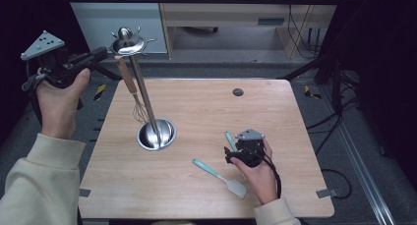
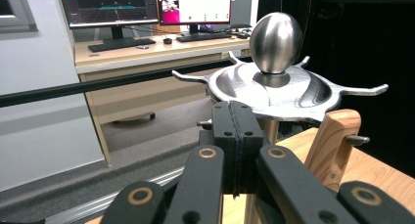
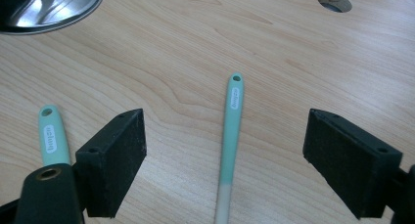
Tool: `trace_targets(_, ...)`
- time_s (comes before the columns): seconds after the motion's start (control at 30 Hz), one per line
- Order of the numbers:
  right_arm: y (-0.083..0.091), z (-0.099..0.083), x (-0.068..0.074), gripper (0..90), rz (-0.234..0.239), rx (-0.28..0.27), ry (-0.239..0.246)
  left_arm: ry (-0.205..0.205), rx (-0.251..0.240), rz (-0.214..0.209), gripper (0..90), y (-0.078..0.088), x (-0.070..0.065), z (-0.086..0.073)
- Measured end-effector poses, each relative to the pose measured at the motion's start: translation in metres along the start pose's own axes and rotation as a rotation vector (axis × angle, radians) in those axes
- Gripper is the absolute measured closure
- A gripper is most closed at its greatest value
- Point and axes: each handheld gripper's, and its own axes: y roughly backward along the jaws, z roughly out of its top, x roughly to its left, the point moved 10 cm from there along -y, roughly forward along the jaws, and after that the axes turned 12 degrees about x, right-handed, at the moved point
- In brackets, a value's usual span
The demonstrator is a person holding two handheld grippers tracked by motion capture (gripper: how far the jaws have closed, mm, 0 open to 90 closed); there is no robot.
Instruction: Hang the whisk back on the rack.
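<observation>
Utensils are being hung on a steel rack (image 1: 129,43) that rises from a round base (image 1: 156,135) on the table (image 1: 206,112): seen from the high view, one whisk (image 1: 133,90) with a wooden handle dangles from a hook just beside the pole, while two teal-handled utensils, a spatula (image 1: 219,175) and a second tool (image 1: 230,140), lie on the wood to the right of the base. The left gripper (image 1: 101,52) is raised at the rack's crown, probably having to do with the hung whisk; the right gripper (image 1: 231,154) sits low over the second tool. In the left gripper view, the jaws are pressed together with nothing between them, just below the rack's dish and knob (image 2: 275,42), the wooden handle (image 2: 335,141) beside them. In the right gripper view, the jaws stand spread, straddling one teal handle (image 3: 230,136), ready to pinch it; the other teal handle (image 3: 51,138) lies outside the left jaw.
</observation>
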Motion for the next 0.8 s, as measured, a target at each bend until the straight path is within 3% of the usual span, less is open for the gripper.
trace_targets(0.27,0.000,0.000,0.000,16.5,0.001,0.001,0.006,0.013,-0.004,-0.009,90.0,-0.004,0.006,0.002)
trace_targets(0.8,-0.001,-0.001,0.001,16.4,0.000,0.004,0.007,-0.004,-0.007,-0.039,90.0,-0.015,0.011,0.006)
